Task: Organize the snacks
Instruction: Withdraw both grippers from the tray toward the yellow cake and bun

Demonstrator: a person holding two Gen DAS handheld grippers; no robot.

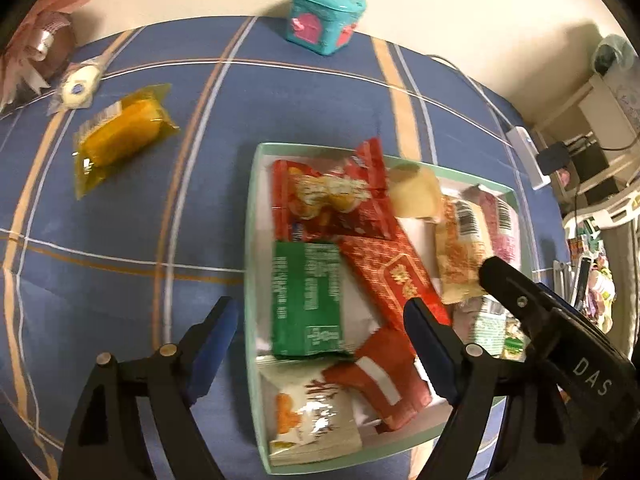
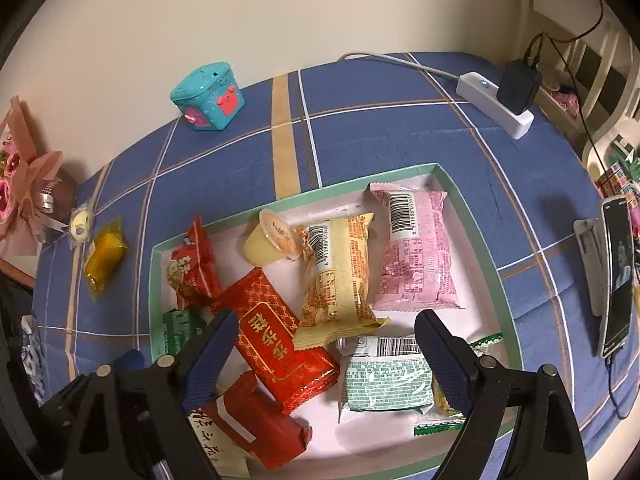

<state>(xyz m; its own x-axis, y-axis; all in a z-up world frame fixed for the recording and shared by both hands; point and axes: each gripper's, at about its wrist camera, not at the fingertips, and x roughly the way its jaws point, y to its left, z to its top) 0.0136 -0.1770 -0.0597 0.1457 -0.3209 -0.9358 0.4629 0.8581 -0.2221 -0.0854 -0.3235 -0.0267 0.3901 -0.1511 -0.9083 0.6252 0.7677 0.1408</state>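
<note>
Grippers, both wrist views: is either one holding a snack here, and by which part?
Nothing is held. The left gripper and the right gripper both stand open above the snacks in the green-rimmed tray, touching no packet.

Assorted snack packets point(image 2: 336, 276) fill the green-rimmed tray point(image 2: 480, 224).

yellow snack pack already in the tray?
No. In the left wrist view the yellow snack pack lies on the blue cloth, apart from the tray and to its left.
</note>
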